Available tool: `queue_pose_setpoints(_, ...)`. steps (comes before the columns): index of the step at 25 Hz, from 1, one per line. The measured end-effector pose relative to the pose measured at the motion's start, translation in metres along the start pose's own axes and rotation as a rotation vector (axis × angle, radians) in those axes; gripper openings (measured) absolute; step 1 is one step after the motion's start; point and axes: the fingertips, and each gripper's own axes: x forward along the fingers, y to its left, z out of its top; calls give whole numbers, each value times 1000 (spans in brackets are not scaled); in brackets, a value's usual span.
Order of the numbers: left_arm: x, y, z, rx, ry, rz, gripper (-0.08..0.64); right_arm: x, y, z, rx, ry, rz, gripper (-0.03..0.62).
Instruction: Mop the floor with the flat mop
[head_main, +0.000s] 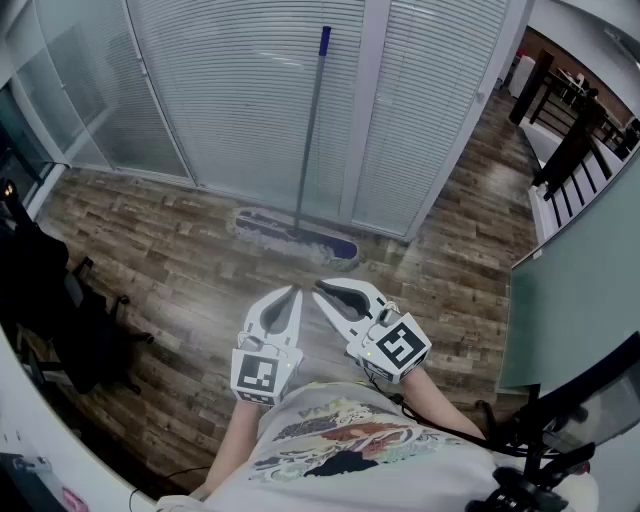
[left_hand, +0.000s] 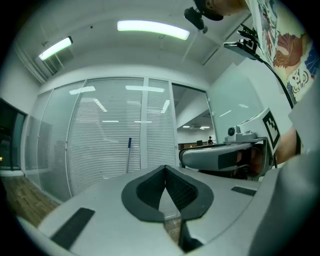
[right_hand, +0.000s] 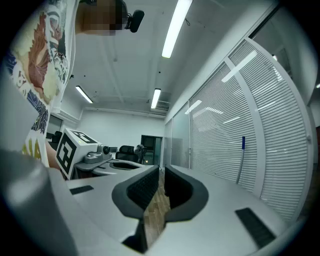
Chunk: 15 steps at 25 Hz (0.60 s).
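The flat mop leans upright against the white blinds, straight ahead of me. Its grey handle has a blue top, and its blue-edged head lies flat on the wood floor. My left gripper and right gripper are held side by side near my body, a short way back from the mop head and pointing toward it. Both are shut with nothing between the jaws. In the left gripper view the left gripper faces the handle. From the right gripper, the handle stands to the right.
A black office chair stands at the left. A glass partition runs along the right, with dark railings beyond it. The blinds wall closes off the far side of the wood floor.
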Motion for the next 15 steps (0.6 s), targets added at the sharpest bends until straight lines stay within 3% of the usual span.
queue_pose_setpoints(8, 3, 11, 3, -7, -6, 2, 12, 14, 0, -1, 9, 8, 14, 48)
queue_pose_setpoints(13, 2, 28, 0, -45, -12, 30, 12, 18, -2, -6, 151, 1, 62, 48)
queue_pose_setpoints(15, 4, 37, -1, -74, -25, 39, 12, 21, -9, -7, 153, 24, 49, 48)
